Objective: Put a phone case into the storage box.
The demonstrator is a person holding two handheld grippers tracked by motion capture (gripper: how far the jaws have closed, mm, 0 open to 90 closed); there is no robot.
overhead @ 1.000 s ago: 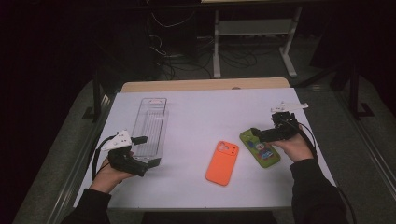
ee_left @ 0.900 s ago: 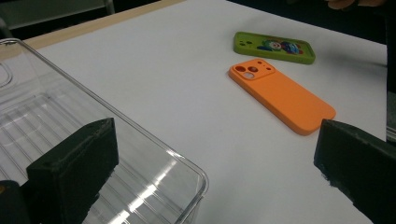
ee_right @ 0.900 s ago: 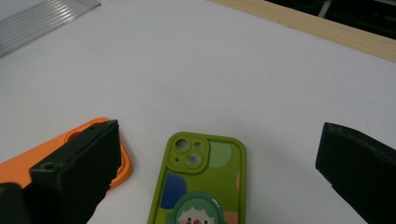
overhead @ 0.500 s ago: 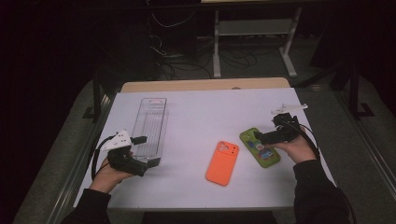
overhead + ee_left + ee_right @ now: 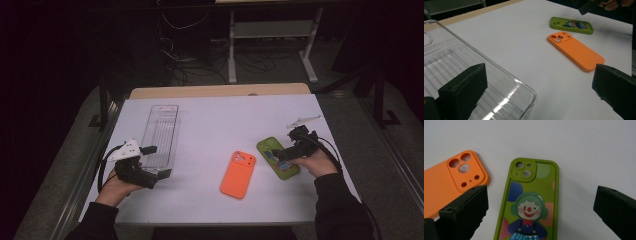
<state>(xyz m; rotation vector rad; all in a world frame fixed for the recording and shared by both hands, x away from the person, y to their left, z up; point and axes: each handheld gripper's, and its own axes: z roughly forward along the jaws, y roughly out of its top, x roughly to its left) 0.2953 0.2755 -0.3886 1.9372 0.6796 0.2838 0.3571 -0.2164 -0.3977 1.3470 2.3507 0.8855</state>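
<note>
Now both tongs are hanging wide apart over the worktop.
Right tongs are hovering above the green case near the right edge; left tongs are straddling the clear tray's corner.

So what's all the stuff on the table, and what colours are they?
Green phone case: one, green with a clown picture, lying flat at the right of the table, between the right gripper's open jaws.
Orange phone case: one, orange, lying flat just left of the green one, apart from it.
Clear tray: one, see-through plastic, long and ridged, at the left of the table.
Table: one, white top with a wooden strip along the far edge.
Left gripper: one, black with a grey plate on top, jaws open at the tray's near end.
Right gripper: one, black, jaws open over the green phone case.
</note>
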